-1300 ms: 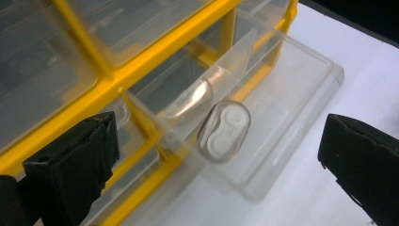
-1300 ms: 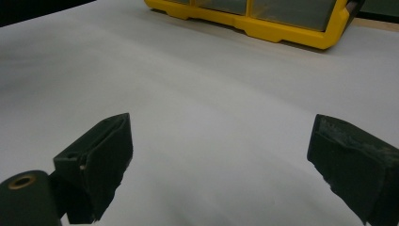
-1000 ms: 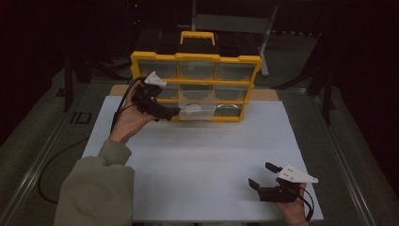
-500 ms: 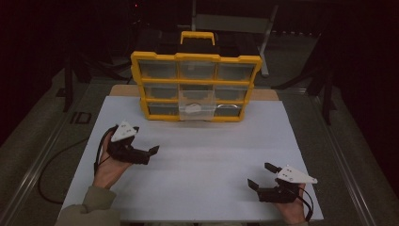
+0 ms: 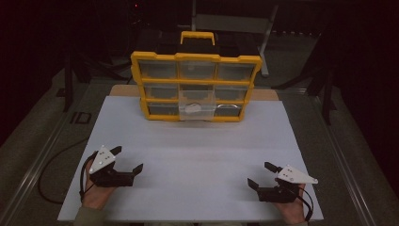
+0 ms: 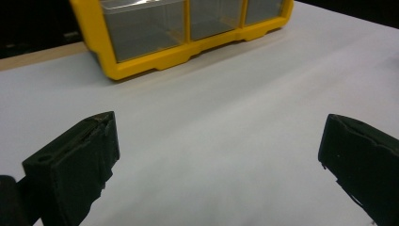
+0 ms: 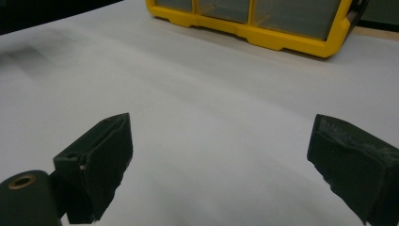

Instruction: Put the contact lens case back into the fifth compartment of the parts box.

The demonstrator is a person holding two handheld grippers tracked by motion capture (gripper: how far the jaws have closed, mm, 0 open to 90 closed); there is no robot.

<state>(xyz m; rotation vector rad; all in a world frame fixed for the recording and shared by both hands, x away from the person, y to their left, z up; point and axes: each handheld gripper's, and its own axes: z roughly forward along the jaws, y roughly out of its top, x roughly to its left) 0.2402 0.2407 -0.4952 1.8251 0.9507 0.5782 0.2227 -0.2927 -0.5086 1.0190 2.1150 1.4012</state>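
Observation:
A yellow organizer [image 5: 195, 87] with clear drawers and a yellow handle stands at the far middle of the white board [image 5: 197, 155]. Its bottom middle drawer [image 5: 196, 109] sticks out a little, with something small and white inside. My left gripper [image 5: 128, 158] rests open at the board's near left, held in a hand, nothing between its fingers. My right gripper [image 5: 260, 174] rests open at the near right, also holding nothing. In the left gripper view the wide-apart jaws of that gripper [image 6: 216, 155] point toward the organizer [image 6: 188, 33]. The right gripper [image 7: 221, 160] faces the organizer [image 7: 263, 23] too.
A strip of wooden tabletop [image 5: 122, 90] shows behind the board. A black cable [image 5: 51, 174] loops off the left gripper over the grey floor. Dark metal stand legs [image 5: 70, 80] rise at the left and right of the table.
My left gripper has drawn back from the organizer's lower drawers to the near left of the board. The right gripper has stayed put.

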